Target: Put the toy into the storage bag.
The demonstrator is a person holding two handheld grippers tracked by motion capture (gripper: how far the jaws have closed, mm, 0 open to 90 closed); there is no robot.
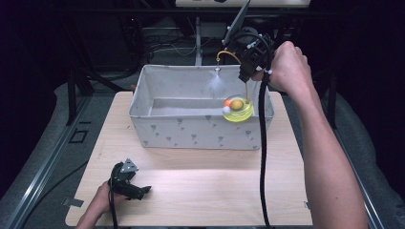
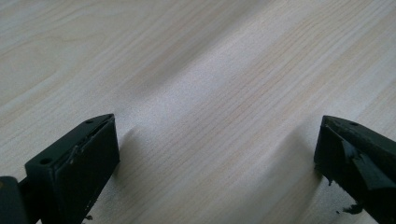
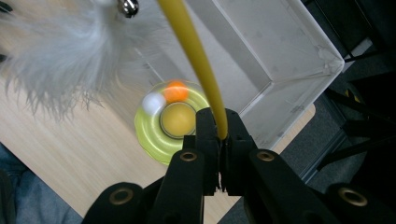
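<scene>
The right claw (image 1: pixel 246 76) is clenched on the yellow wand (image 3: pixel 198 56) of a cat toy, held in the air above the right end of the grey fabric bin (image 1: pixel 200 131). In the right gripper view its two black jaws pinch the wand between their tips. In the high view the wand's long axis runs roughly upright: it rises from the toy's round yellow-green base (image 1: pixel 238 110), passes through the claw, then arches over to the left and ends at a small bell with a white feather tuft (image 1: pixel 217 86) dangling from it. The base hangs below the claw over the bin's right front corner, its flat disc facing up; whether it touches the rim I cannot tell. An orange ball (image 3: pixel 176 91) and a white ball (image 3: pixel 152 103) sit in its outer track beside a dull yellow centre dome (image 3: pixel 178 119).

The bin stands on the far half of the light wooden counter (image 1: pixel 200 191), its long side across the counter, open top up. Its fabric carries a scattered pattern of small grey triangles; no writing or brand can be read anywhere.

The left claw (image 1: pixel 138 191) lies low on the near left part of the counter, well apart from the bin, released, with its jaws wide apart and bare wood between them.
</scene>
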